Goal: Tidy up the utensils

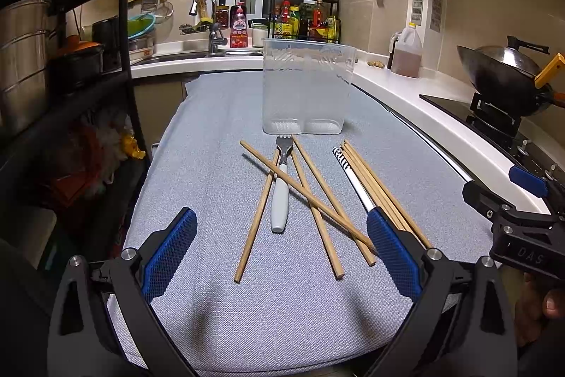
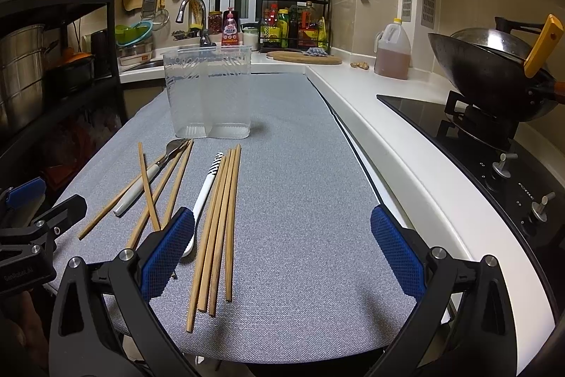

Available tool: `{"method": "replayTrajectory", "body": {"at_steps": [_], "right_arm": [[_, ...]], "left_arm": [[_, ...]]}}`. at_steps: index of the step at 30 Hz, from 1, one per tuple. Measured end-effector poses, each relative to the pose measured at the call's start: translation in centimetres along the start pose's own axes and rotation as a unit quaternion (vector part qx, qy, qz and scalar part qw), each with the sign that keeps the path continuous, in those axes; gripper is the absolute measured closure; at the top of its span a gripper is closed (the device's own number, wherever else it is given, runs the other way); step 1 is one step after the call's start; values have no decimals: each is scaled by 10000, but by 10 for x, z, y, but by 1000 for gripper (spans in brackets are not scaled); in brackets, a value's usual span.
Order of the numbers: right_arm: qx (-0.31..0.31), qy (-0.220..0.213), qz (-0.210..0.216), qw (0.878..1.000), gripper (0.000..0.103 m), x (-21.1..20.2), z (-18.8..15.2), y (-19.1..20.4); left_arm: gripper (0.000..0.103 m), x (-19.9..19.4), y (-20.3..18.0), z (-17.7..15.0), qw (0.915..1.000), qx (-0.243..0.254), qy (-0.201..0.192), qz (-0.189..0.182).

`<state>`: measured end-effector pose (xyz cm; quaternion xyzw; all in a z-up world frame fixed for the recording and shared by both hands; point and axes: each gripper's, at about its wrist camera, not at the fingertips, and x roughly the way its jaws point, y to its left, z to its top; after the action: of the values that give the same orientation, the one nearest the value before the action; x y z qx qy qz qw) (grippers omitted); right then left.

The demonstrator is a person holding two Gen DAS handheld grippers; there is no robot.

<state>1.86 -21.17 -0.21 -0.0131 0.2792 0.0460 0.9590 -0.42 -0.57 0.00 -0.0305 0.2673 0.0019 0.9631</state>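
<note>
A clear plastic two-compartment holder (image 1: 305,87) (image 2: 210,92) stands empty on the grey mat (image 1: 219,136). In front of it lie a white-handled fork (image 1: 280,191) (image 2: 141,181), several crossed wooden chopsticks (image 1: 310,196) (image 2: 155,189), a bundle of parallel chopsticks (image 1: 381,191) (image 2: 219,228) and a white utensil with a striped end (image 1: 348,170) (image 2: 204,196). My left gripper (image 1: 282,257) is open and empty, low over the mat before the crossed chopsticks. My right gripper (image 2: 282,257) is open and empty, right of the bundle; it also shows in the left wrist view (image 1: 522,200).
A white counter (image 2: 370,129) runs along the mat's right edge, with a black hob (image 2: 459,136), a wok (image 2: 494,69), an oil jug (image 2: 392,50) and a cutting board (image 2: 303,57). A black shelf rack (image 1: 70,76) with pots stands left. Sink and spice rack (image 1: 305,13) are behind.
</note>
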Motion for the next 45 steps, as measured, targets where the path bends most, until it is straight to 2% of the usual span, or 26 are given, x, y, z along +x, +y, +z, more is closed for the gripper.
{"method": "replayTrajectory", "body": {"at_steps": [8,11,12,13,15,16,17,21,24,30,36,38,41,42,45], "right_arm": [[-61,-52,-47,10000,6,0,0,1],[64,96,55,9999,14,5,-1,-3],[129,179,139,9997,22,7,-2,-4],[171,282,217,9992,36,11,-2,-6],[207,545,419,9974,53,19,-5,-6],[220,669,543,9960,60,23,-7,-5],[239,787,658,9944,62,27,-8,-5],[128,1033,898,9905,65,37,-16,5],[56,1159,902,9891,65,43,-21,9],[39,1417,882,9860,72,52,-29,11],[-101,1521,906,9842,73,55,-32,15],[-117,1531,907,9840,78,55,-31,16],[-51,1569,989,9826,98,56,-31,13],[-35,1578,969,9827,97,56,-31,12],[75,1594,894,9831,97,57,-31,7]], "left_arm": [[11,0,-1,1,10000,-12,8,-31],[17,1,0,1,10000,-31,66,-38],[21,2,2,1,9999,-42,94,-40],[24,4,3,1,9999,-60,140,-40],[35,6,6,-1,9997,-100,218,-27],[38,7,7,-1,9996,-125,254,-28],[44,8,8,-2,9995,-146,294,-46],[59,12,8,-6,9990,-68,435,-48],[65,15,12,-8,9987,-111,505,-34],[75,31,29,-12,9957,-412,822,67],[77,49,39,-19,9916,-616,1134,107],[79,52,37,-22,9913,-557,1190,109],[92,55,31,-22,9919,-372,1197,184],[95,55,31,-23,9921,-325,1195,218],[96,52,29,-24,9922,-262,1193,250]]}}
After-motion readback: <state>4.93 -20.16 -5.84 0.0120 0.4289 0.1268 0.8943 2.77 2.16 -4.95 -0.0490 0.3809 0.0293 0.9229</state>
